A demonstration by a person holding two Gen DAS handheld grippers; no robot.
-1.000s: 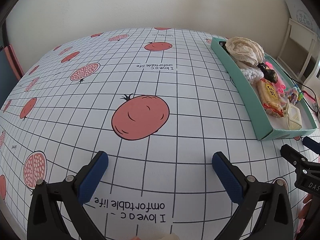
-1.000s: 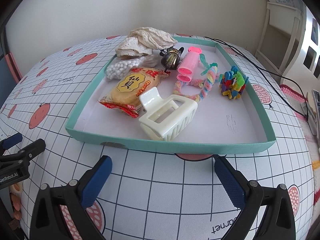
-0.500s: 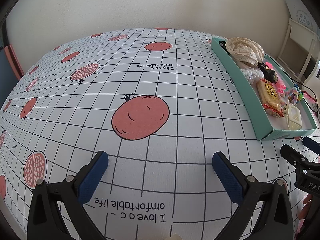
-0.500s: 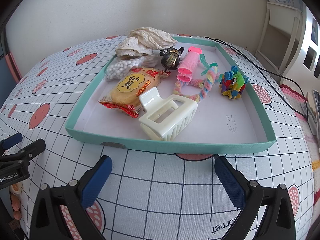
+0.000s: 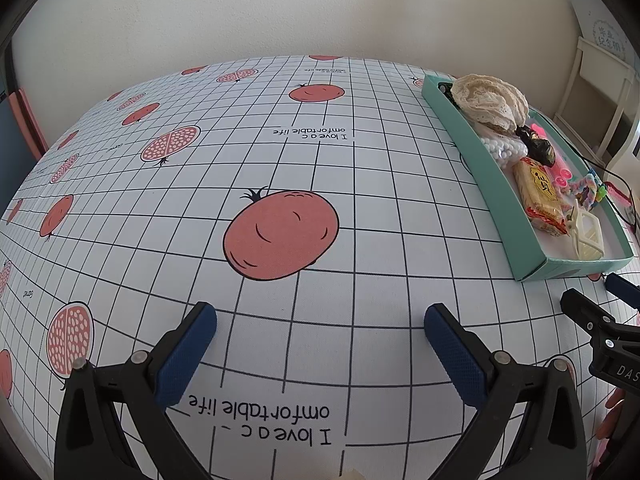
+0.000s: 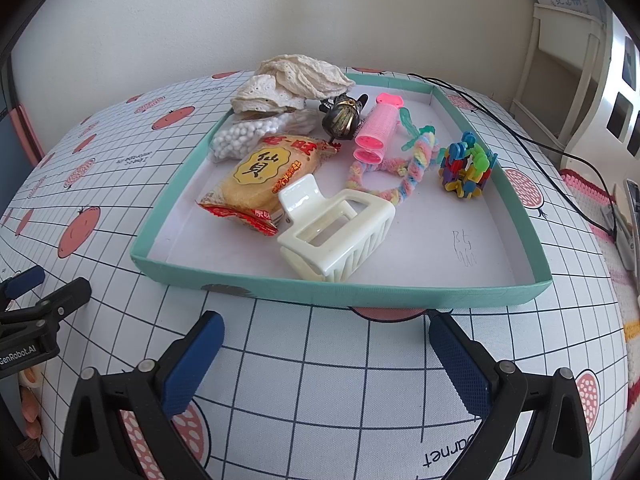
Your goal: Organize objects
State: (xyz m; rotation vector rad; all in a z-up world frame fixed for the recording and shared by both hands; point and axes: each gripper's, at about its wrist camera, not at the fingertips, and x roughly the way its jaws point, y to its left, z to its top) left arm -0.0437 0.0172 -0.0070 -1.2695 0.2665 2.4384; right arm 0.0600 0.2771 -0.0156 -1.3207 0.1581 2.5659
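Both tools, left tool and right tool, hung wide open and empty above the bench, the right facing the teal tray, seemingly ready to pick items.

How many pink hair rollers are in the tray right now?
2. Both lie in the teal tray: the longer pink roller beside the dark gold ornament, the shorter pink roller just in front of it. Another could be hidden under the lace cloth.

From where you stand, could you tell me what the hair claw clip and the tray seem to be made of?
The cream hair claw clip looks like glossy moulded plastic, with bright highlights. The teal tray seems paperboard: matte thin walls, white inside with pen scribbles.
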